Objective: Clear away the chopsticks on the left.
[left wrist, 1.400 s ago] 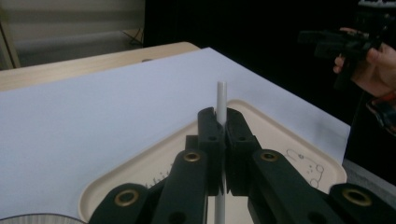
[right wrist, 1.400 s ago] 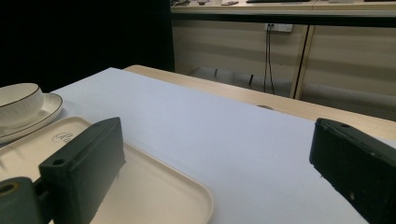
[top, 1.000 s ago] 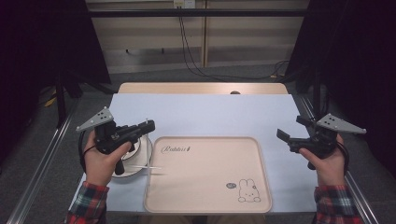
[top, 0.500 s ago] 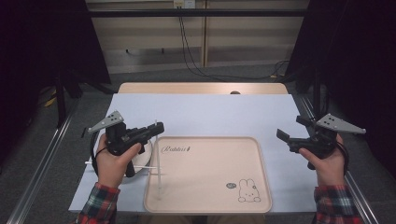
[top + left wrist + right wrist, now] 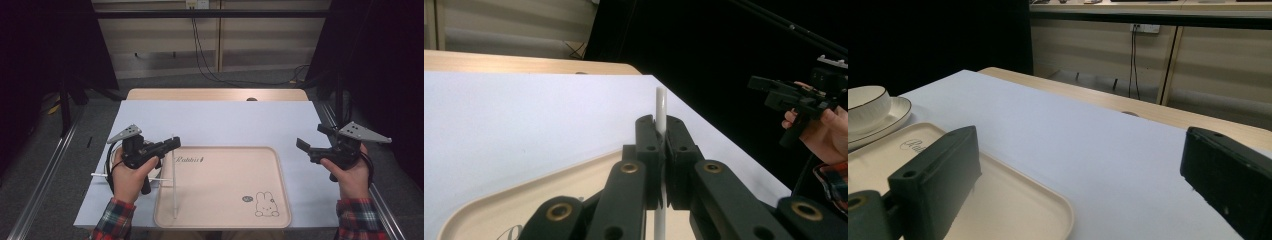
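Observation:
My left gripper (image 5: pixel 174 143) is shut on a thin white stick (image 5: pixel 174 185) that stands nearly upright, its lower end on the left part of the beige tray (image 5: pixel 280 200). In the left gripper view the jaws (image 5: pixel 662 129) pinch this stick (image 5: pixel 661 102), whose top pokes above them. A second white stick (image 5: pixel 100 175) lies flat beside the tray, under my left hand. My right gripper (image 5: pixel 312 138) hovers at the tray's right side with its jaws wide apart and nothing between them (image 5: pixel 1083 165).
The tray (image 5: pixel 1038 210) carries a rabbit drawing (image 5: pixel 265 205) and lies on a white mat (image 5: pixel 225 120). A white bowl (image 5: pixel 865 102) sits on a plate (image 5: pixel 895 112) left of the tray. The wooden table edge (image 5: pixel 215 94) lies beyond the mat.
My left gripper has moved right and down, carrying the upright stick from beside the plate to the tray's left part. The right gripper has stayed in place.

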